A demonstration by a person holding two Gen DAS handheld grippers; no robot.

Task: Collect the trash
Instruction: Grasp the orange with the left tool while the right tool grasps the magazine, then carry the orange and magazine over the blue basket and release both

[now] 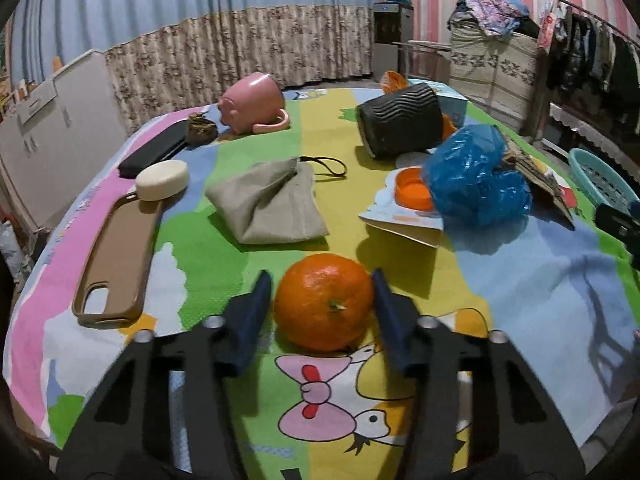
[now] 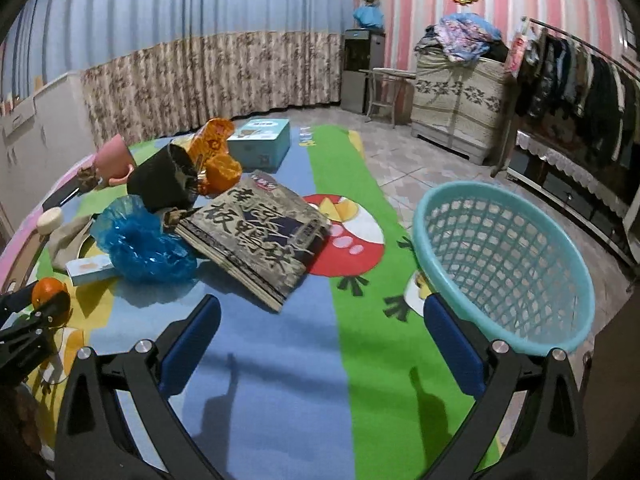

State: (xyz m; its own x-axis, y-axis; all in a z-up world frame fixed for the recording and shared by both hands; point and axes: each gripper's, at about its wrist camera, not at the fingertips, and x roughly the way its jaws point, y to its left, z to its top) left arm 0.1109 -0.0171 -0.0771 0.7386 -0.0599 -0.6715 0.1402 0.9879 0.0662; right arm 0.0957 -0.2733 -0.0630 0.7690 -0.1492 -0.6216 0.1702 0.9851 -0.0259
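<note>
Left fingers (image 1: pixel 323 280) pinching the orange (image 1: pixel 324 302) off the bench (image 1: pixel 540 280) for binning; right fingers (image 2: pixel 320 336) wide, empty beside the basket (image 2: pixel 504 264).

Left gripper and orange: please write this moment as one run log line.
left gripper: closed on orange | orange: on table | right gripper: open, empty | basket: empty

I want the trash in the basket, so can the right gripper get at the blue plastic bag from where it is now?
Probably yes. The right gripper is open and empty, and bare cloth lies between it and the blue plastic bag. The big printed package leans against the bag's far side only.
</note>
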